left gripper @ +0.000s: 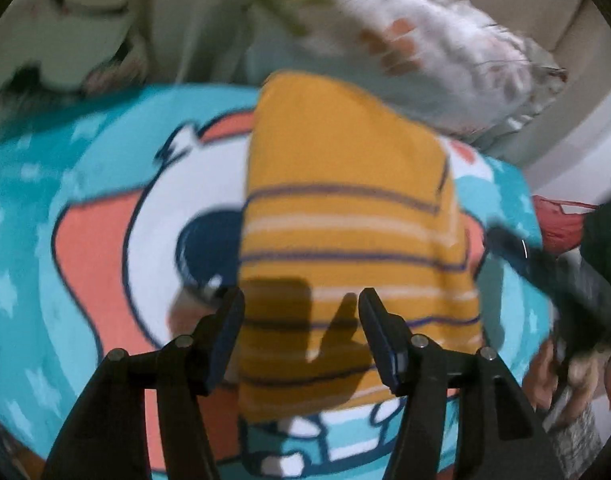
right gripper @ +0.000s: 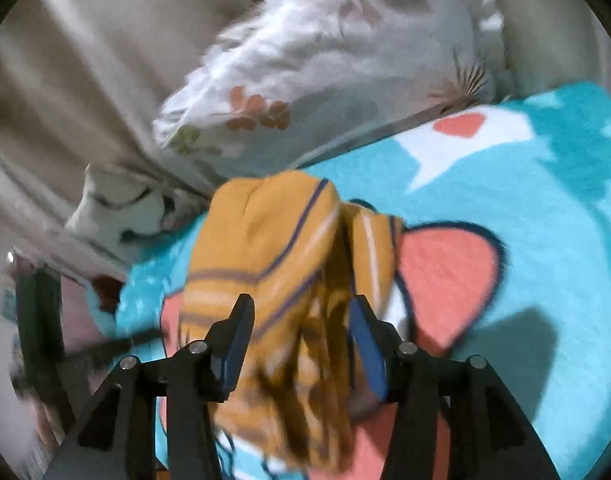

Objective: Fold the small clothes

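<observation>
A mustard-yellow small garment (left gripper: 345,200) with white and navy stripes lies folded flat on a turquoise cartoon blanket (left gripper: 85,260). My left gripper (left gripper: 301,304) hovers over its near end, jaws open, nothing pinched; its shadow falls on the cloth. In the right wrist view the same garment (right gripper: 265,240) is bunched and blurred, and its near folds hang between the wide-spread jaws of my right gripper (right gripper: 301,312). The pads do not visibly press it. The right gripper also shows as a dark blur (left gripper: 553,264) at the blanket's right edge.
A white floral pillow (right gripper: 325,60) lies just beyond the blanket (right gripper: 545,240). Beige sheets (right gripper: 85,60) and a white cloth with dark lines (right gripper: 117,208) crowd the far left. A red item (left gripper: 561,220) sits off the blanket's right edge, and a hand (left gripper: 561,376) shows below it.
</observation>
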Tool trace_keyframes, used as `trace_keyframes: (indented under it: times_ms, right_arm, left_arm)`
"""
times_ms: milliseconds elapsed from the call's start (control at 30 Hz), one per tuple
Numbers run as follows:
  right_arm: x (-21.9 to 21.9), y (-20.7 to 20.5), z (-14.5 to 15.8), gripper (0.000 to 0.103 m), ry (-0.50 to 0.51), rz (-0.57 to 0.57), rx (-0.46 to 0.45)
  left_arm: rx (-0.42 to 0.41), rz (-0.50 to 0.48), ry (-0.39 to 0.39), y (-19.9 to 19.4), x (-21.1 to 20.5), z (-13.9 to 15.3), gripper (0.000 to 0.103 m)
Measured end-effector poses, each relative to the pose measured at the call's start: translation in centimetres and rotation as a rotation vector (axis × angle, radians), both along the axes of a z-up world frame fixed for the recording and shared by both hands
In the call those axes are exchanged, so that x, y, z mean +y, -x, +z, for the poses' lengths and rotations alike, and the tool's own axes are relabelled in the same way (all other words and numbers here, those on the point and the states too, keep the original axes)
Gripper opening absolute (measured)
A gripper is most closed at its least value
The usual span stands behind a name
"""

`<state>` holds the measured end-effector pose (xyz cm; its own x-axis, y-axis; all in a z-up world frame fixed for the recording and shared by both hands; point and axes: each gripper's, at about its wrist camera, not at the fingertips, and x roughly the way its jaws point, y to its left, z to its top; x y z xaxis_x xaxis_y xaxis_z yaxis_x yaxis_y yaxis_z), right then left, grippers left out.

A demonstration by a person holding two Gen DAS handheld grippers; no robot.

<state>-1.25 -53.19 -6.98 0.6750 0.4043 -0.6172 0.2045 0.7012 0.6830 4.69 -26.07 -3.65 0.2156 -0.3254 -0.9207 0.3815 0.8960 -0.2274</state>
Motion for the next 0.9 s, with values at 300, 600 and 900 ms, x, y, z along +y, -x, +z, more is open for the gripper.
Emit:
trace_keyframes:
  times_ms: [300, 600, 900]
  right_arm:
    - [-0.4, -3.9, -3.2, 0.012, -0.191, 0.058, 0.084]
    - [0.0, -5.8, -4.5, 0.020, 0.049, 0.032, 0.220]
    - [1.1, -4.5, 4.0, 0.024, 0.084, 0.043, 0.013]
  left_arm:
    - [-0.005, 0.026, -0.045, 1.2, 0.5, -1.5, 0.058]
    - [0.123, 0.081, -0.048, 0.3, 0.3, -5.7, 0.062]
    - [-0.008, 0.043, -0.060, 3.4, 1.3, -1.4, 0.062]
